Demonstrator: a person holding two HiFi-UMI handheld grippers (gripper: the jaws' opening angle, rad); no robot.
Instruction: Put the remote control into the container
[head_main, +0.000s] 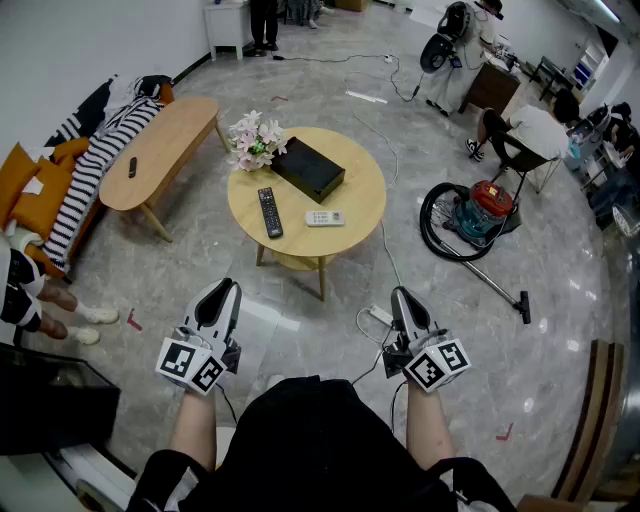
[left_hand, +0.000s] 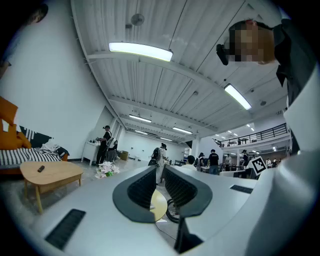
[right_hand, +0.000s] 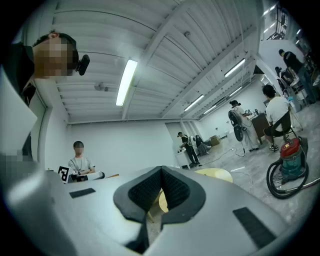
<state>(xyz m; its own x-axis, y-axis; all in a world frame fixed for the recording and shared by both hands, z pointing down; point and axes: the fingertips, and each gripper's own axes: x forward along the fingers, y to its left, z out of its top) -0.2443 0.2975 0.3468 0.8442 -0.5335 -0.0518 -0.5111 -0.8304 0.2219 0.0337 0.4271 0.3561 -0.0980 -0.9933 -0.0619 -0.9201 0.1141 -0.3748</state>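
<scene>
The task has not really begun: this is the approach step, with nothing picked up yet. The black remote (head_main: 269, 212) lies flat on the round surface (head_main: 357, 192), just beside a smaller white remote (head_main: 324, 218), so which of the two is meant cannot be told from here. The container (head_main: 308, 169), a black box, sits just behind them on the same surface, next to a bunch of flowers (head_main: 255, 140). Both tools are held level and close to the person's body, well apart from the surface, with bare floor between. The left gripper (head_main: 225, 288) has its jaws only a narrow slit apart, with nothing between them; through the slit only the distant surface shows. The right gripper (head_main: 400, 293) has its jaws pressed together and is empty too. The next move likely calls for stepping up to the surface, spreading one pair of jaws wide enough to span a remote across its narrow sides, and lowering over it. The black remote lies lengthwise toward the person, so the jaws would probably close on its long edges. After that, the lift to the box is short.
</scene>
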